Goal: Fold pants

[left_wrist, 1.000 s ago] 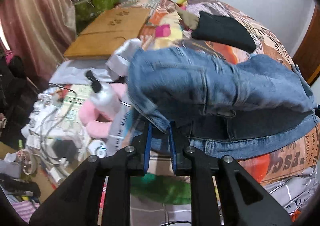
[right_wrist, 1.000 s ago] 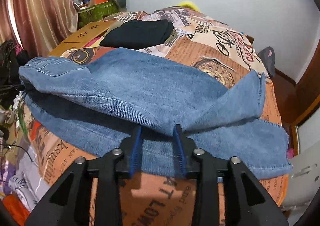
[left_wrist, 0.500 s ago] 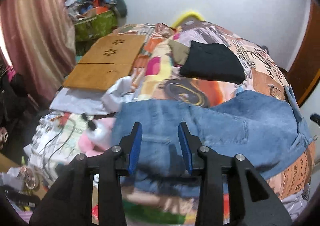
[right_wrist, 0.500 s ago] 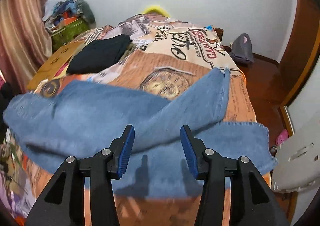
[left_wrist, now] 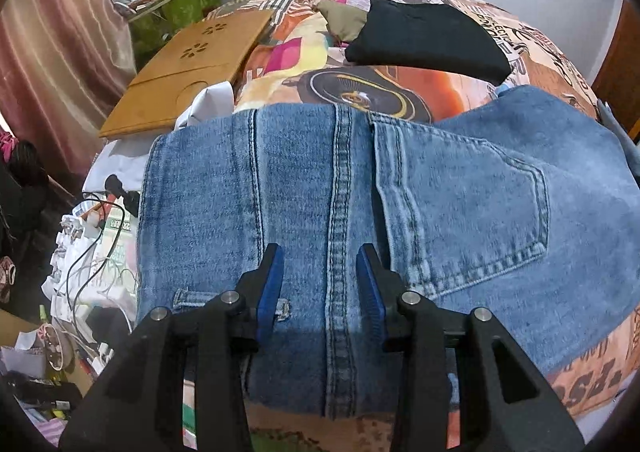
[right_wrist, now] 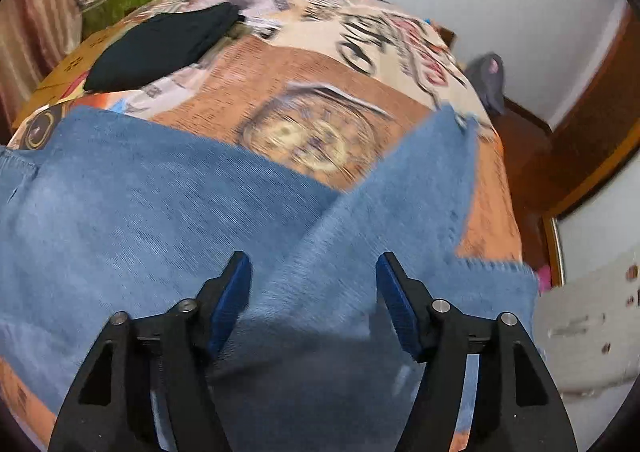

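Denim fills the lower half of both views: the faded blue jeans (left_wrist: 420,212) lie spread across the bed with its newspaper-print orange cover (left_wrist: 400,88), seat side up, back pocket toward three o'clock in the left wrist view. At nine o'clock off the bed edge sit a tangle of white chargers and cables (left_wrist: 92,252), and at eleven o'clock a wooden lap tray (left_wrist: 192,68). A folded black garment (left_wrist: 424,40) rests at one o'clock, well apart from the jeans.

The left gripper (left_wrist: 320,284) hovers over the centre seam, jaws parted moderately and holding nothing. The right gripper (right_wrist: 314,296) hangs over the crossed legs, jaws spread wide and empty; its view is blurred.

One leg (right_wrist: 412,188) lies skewed toward one o'clock, so the legs do not look stacked; folding now would likely lock in a crooked crease. The waistband end sits near the bed edge above the cables, and a careless tug could drag denim off the side.
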`<state>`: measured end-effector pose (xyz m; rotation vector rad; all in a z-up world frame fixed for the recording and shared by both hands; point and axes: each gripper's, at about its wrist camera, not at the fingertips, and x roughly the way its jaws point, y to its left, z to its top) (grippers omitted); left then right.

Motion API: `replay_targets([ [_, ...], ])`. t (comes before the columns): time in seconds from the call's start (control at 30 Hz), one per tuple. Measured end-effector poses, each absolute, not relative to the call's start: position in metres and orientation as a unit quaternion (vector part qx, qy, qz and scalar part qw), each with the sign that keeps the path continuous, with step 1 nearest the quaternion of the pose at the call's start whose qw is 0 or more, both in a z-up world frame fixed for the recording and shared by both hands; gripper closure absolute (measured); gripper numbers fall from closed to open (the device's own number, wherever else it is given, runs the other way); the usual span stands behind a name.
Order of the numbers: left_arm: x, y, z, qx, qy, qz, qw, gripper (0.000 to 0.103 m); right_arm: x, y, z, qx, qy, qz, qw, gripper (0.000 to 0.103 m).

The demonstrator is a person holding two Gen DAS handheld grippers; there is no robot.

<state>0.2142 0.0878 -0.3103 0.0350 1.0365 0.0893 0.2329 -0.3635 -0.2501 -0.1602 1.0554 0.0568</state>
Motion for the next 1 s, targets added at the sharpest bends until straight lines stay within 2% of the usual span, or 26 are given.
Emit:
replay_targets([
  [0.6, 0.212, 0.083, -0.310, 0.023, 0.516, 0.052, 0.855, 0.063, 0.171, -0.420, -0.248, 0.041, 0.471, -0.025, 0.881, 0.038],
  [0.87, 0.234, 0.042, -0.241, 0.028, 0.462, 0.014, 0.886, 0.063, 0.194, -0.428, -0.218, 0.033, 0.453, 0.004, 0.891, 0.038],
  [0.93, 0.250, 0.026, -0.226, 0.027, 0.443, 0.004, 0.896, 0.061, 0.206, -0.430, -0.211, 0.031, 0.446, 0.010, 0.894, 0.038],
  [1.0, 0.269, 0.013, -0.220, 0.025, 0.434, -0.002, 0.901, 0.053, 0.222, -0.430, -0.205, 0.025, 0.441, 0.016, 0.897, 0.038],
])
